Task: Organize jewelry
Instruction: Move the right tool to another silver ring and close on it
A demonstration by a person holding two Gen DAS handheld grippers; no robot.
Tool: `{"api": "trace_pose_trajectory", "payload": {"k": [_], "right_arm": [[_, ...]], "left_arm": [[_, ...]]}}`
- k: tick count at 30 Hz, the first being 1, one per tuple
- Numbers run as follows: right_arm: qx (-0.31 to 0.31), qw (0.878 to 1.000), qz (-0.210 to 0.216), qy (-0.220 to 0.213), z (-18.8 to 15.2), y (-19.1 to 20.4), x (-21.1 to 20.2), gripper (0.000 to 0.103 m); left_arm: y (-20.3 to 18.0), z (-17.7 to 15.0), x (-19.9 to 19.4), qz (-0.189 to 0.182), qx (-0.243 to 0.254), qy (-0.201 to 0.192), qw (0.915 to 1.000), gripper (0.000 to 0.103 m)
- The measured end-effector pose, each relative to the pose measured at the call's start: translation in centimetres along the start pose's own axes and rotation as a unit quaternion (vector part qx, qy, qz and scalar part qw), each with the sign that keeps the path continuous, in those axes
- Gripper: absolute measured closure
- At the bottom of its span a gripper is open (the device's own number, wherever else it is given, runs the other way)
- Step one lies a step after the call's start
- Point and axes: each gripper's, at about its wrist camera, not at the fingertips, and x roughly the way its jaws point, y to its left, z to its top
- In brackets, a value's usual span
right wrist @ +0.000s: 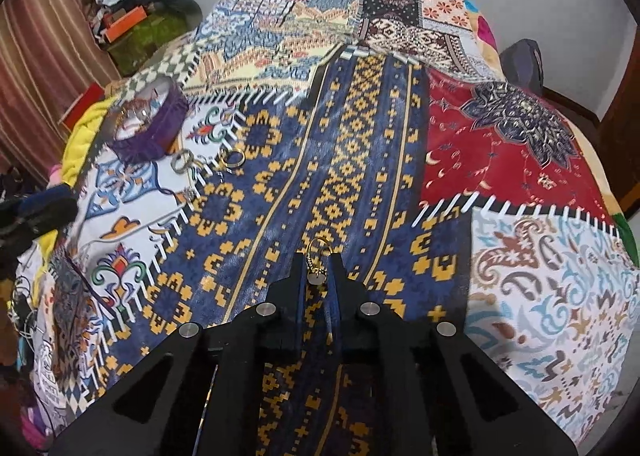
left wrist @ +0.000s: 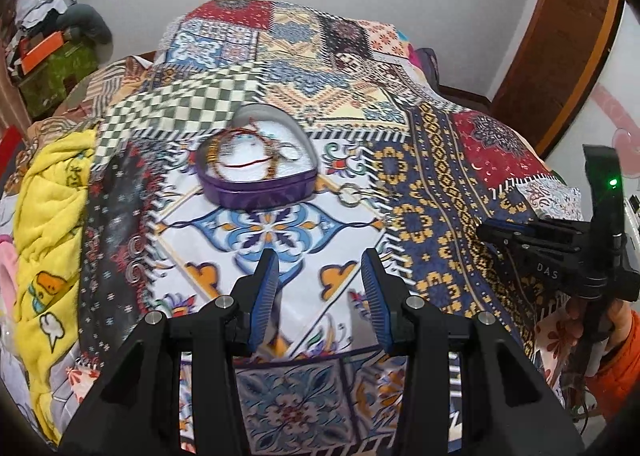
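A purple heart-shaped tin (left wrist: 260, 192) sits on the patchwork bedspread, holding bracelets (left wrist: 244, 160) on a white lining. A silver ring (left wrist: 350, 194) lies on the cloth just right of the tin. My left gripper (left wrist: 322, 262) hovers open in front of the tin with nothing between its blue pads. My right gripper (right wrist: 317, 262) is shut on a small gold earring (right wrist: 318, 246), whose hoop sticks out past the fingertips, above the blue-and-yellow patch. In the right wrist view the tin (right wrist: 152, 128) is far left, with two rings (right wrist: 182, 162) (right wrist: 232, 159) beside it.
A yellow blanket (left wrist: 52, 216) is bunched along the bed's left side. Boxes and clutter (left wrist: 52, 56) stand in the far left corner, a wooden door (left wrist: 560, 56) at the right. A hand in an orange sleeve (left wrist: 616, 356) holds the right gripper.
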Motion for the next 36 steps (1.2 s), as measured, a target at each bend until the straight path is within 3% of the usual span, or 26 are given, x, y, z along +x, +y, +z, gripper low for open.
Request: {"api": "trace_pose_trajectory", "payload": {"k": [6,11,19,22,30,36], "right_arm": [[0.004,1.000,0.019,-0.021,0.5,-0.5,-1.2,0.094],[0.010,0.999,0.031,-0.036,1.0,-1.1,-2.1,0.094],[0.013,0.998,0.042,-0.043,1.1,-1.7,-2.1,0.094],[0.011,0.998,0.044,-0.043,1.1,-1.7,-1.9,0.094],[0.005,0.997,0.050,-0.051,1.4,-1.4,-2.4,0.094],[-0.003,0.996,0.056,-0.066,2.4,-0.6,-3.4,0.094]], "left_arm": [[-1.7,0.9,2.4,-0.023,0.014,0.019,0.9995,0.061],[-3.2,2.0,5.0,-0.044,0.025,0.036,0.9981,0.073],[-4.5,2.7,8.4,-0.032,0.045,0.055,0.9970,0.083],[-4.7,2.9,8.8,-0.024,0.047,0.050,0.9973,0.092],[-4.5,3.0,7.5,-0.026,0.037,0.035,0.9984,0.093],[-4.2,3.4,4.5,-0.018,0.038,0.002,0.9991,0.093]]}}
